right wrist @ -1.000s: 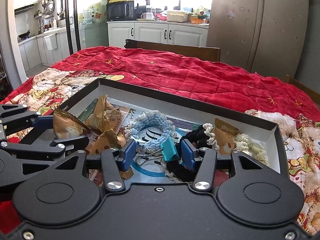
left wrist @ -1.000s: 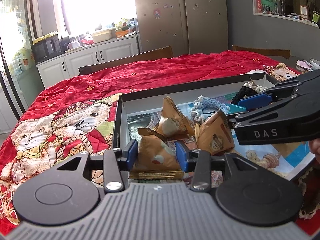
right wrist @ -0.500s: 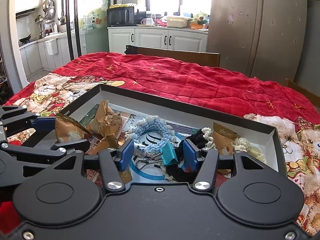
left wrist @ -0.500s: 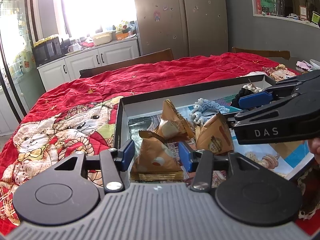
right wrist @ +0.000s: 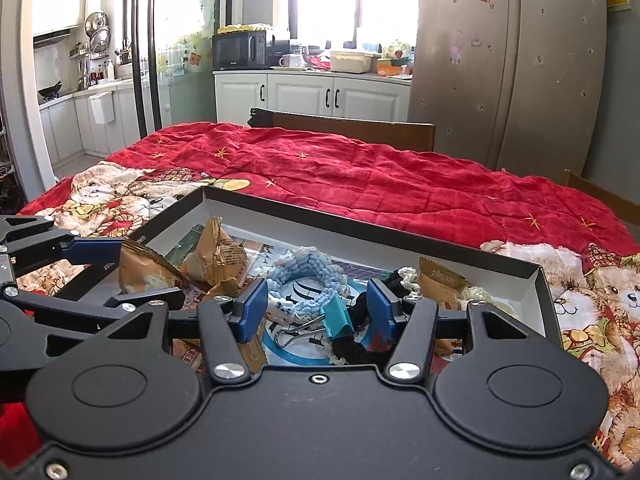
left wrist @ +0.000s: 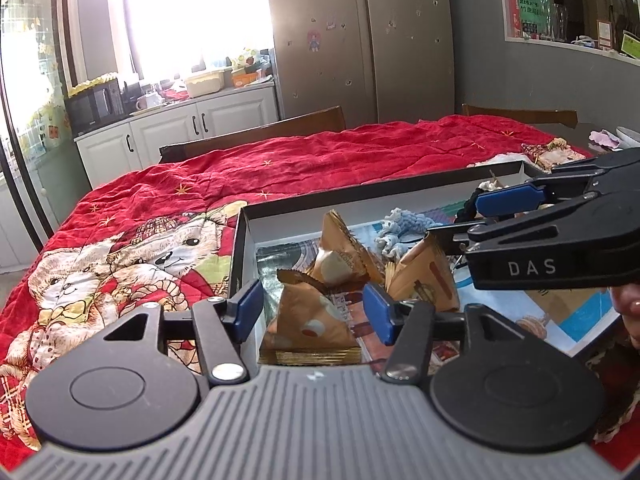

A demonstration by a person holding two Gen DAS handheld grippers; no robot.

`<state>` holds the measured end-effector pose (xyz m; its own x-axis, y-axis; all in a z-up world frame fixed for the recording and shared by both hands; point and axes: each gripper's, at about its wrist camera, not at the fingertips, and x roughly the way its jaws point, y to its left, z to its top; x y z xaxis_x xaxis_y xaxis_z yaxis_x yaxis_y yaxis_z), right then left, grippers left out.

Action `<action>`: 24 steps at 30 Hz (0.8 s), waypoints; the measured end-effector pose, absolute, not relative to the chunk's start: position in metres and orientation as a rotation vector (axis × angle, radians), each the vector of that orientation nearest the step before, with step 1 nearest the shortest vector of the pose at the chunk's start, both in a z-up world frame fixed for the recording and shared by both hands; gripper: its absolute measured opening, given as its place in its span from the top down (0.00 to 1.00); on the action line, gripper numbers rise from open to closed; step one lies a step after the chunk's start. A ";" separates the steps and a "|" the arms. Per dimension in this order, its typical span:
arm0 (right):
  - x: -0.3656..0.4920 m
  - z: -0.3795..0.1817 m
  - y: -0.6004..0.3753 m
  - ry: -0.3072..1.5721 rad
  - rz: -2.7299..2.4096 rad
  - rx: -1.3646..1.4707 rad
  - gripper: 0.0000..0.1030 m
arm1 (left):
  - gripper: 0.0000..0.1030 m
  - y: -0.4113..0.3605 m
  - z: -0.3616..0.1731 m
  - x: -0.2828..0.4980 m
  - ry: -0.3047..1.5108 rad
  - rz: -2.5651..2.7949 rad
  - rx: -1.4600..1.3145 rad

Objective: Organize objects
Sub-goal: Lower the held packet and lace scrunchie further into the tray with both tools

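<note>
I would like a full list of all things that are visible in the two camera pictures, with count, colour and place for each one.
box: one, black outside and white inside, shallow, on the quilt
snack packets: three brown-gold at the box's left end, a fourth at its right end
blue crochet ring: one, light blue, middle of the box
binder clip: one, teal with wire handles, in the box between the right gripper's fingers
black crochet piece: one, black with cream trim, right of the clip
quilt: one, red with teddy bears, under the box
left gripper: black, blue pads, open around the nearest packet
right gripper: black, blue pads, open around the clip
</note>
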<state>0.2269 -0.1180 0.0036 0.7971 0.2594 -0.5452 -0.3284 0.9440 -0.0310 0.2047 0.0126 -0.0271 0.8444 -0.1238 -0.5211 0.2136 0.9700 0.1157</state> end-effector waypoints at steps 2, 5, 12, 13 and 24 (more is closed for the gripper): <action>0.224 0.006 -0.117 0.560 0.321 -0.127 0.49 | 0.32 0.013 -0.026 0.204 0.532 -0.180 0.169; 0.221 0.009 -0.117 0.550 0.325 -0.127 0.49 | 0.32 0.013 -0.024 0.202 0.526 -0.181 0.166; 0.212 0.018 -0.119 0.531 0.328 -0.130 0.49 | 0.30 0.011 -0.019 0.197 0.514 -0.189 0.159; 0.211 0.020 -0.119 0.529 0.328 -0.129 0.49 | 0.29 0.011 -0.018 0.196 0.511 -0.190 0.159; 0.194 0.038 -0.132 0.495 0.315 -0.124 0.48 | 0.26 0.009 -0.006 0.184 0.488 -0.211 0.139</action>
